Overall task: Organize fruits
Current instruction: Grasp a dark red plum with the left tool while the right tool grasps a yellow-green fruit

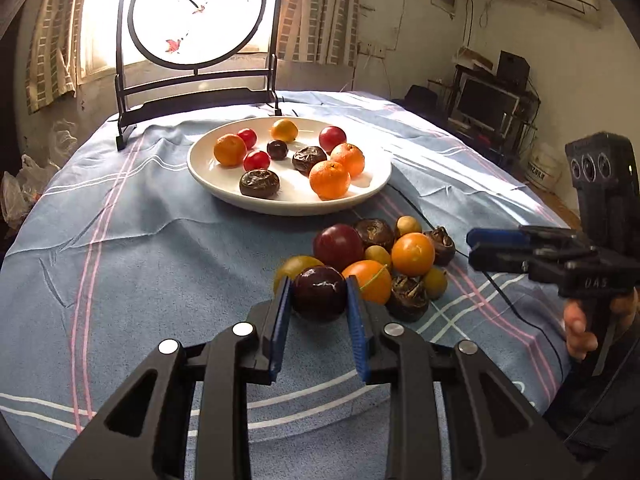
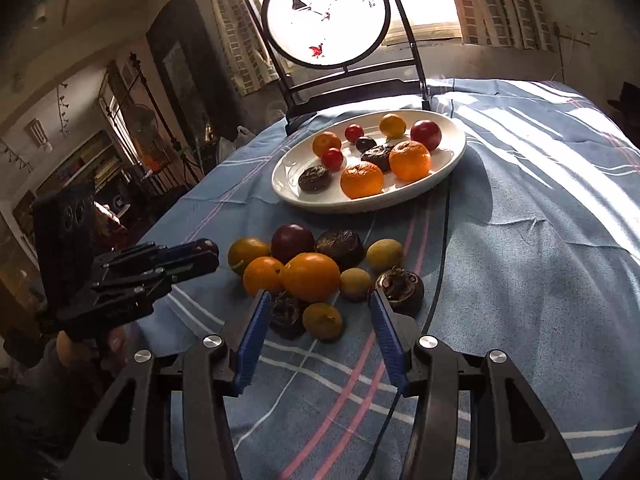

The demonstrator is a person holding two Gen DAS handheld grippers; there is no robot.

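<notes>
Blue-padded left gripper [image 1: 319,292], left wrist view: jaws closed in on a dark purple plum [image 1: 319,293], one pad against each side of it; the plum sits at the near edge of the loose fruit pile on the table.
Loose pile, same view: red plum [image 1: 338,246], two smooth oranges [image 1: 413,254] [image 1: 368,281], wrinkled dark fruits [image 1: 375,233] [image 1: 410,296], small yellow-green fruits [image 1: 408,225], all touching or just beside one another on the blue striped tablecloth [image 1: 140,264].
White plate [image 1: 288,203], same view: beyond the pile, holding three mandarins [image 1: 330,179], red plums [image 1: 332,136], a yellow fruit [image 1: 284,129] and wrinkled dark fruits [image 1: 259,183].
Right gripper [image 1: 474,250], same view: at the right edge, seen side-on, pads appearing close together with nothing visible between them; a hand [image 1: 580,330] holds its grip.
Round painted screen [image 1: 198,12], same view: upright on a dark stand behind the plate.

Right gripper [image 2: 318,312], right wrist view: jaws wide apart, empty, above the near side of the pile; a yellow-green fruit [image 2: 322,321] and a wrinkled dark fruit [image 2: 287,314] lie between the pads.
Left gripper [image 2: 200,258], same view: at the left of the pile, the dark plum's top [image 2: 206,246] showing between its pads.
Plate [image 2: 400,196], same view: beyond the pile, near the screen [image 2: 328,12].
Black cable [image 2: 442,248], same view: runs across the cloth past the pile's right side.
</notes>
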